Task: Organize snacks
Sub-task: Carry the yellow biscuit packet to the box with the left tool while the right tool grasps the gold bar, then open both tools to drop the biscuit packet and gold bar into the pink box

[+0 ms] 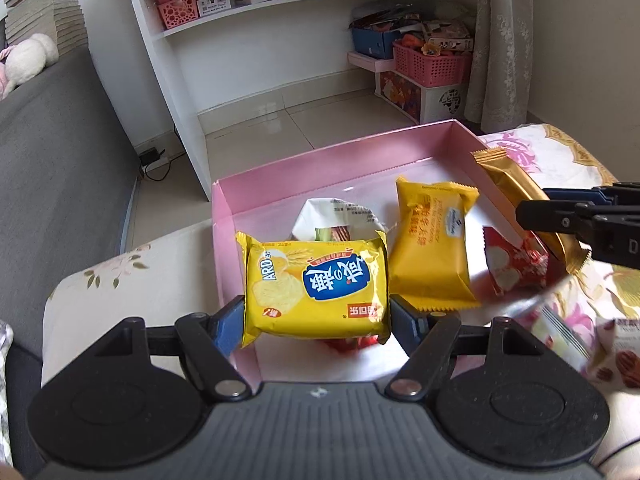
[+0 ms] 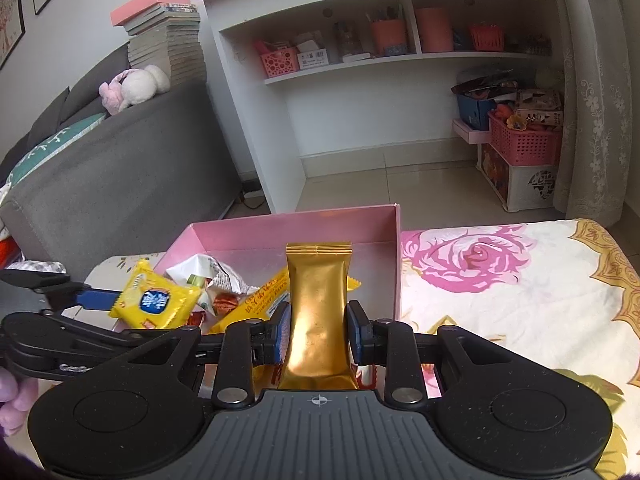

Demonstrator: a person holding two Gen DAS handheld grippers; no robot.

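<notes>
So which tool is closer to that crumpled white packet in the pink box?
Left. The left tool, gripping the yellow cracker pack, is just in front of the white packet; the right tool, holding the gold bar, is further off.

Snack packets (image 1: 432, 248) in box (image 1: 320, 164); box on cloth (image 2: 520, 300); shelf (image 2: 360, 64) behind.

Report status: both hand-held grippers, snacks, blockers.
Left hand-held gripper shut on yellow cracker pack. Right hand-held gripper shut on gold bar. Both over pink box. Nothing in the way.
</notes>
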